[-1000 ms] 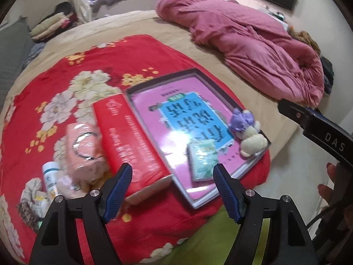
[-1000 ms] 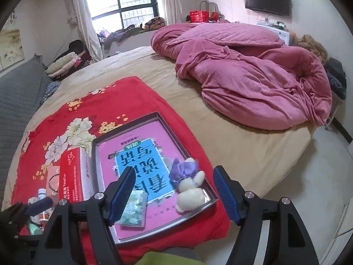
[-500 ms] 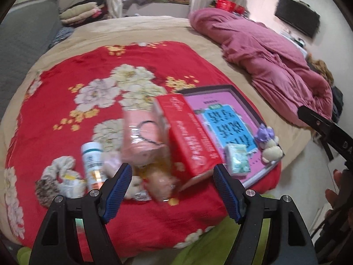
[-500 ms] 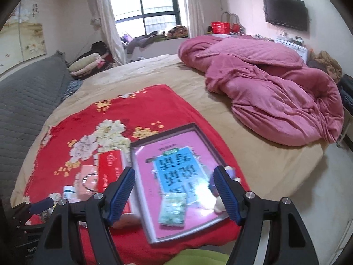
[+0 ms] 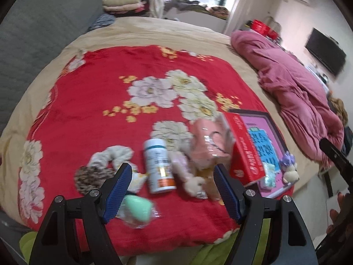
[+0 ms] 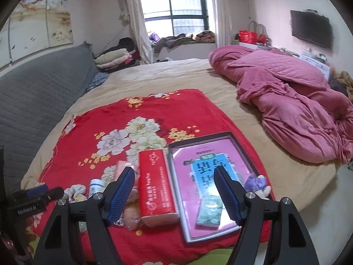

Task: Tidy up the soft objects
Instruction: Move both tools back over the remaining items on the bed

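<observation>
On a red floral blanket lie a white and brown scrunchie, a white bottle, a small pink plush, a pink packet, a green sponge and a red tissue pack. A grey tray holds a pink book, a green tissue packet and a purple-and-cream plush toy. My left gripper is open above the bottle and pink plush. My right gripper is open above the tissue pack and tray.
A crumpled pink quilt lies on the right of the bed. A grey headboard runs along the left. The bed's near edge and floor are at the lower right. The right gripper shows at the right edge of the left wrist view.
Both views have swung left. My left gripper moved from over the tray and tissue pack to over the bottle, scrunchie and pink plush. My right gripper pulled back and left. Both stayed open.
</observation>
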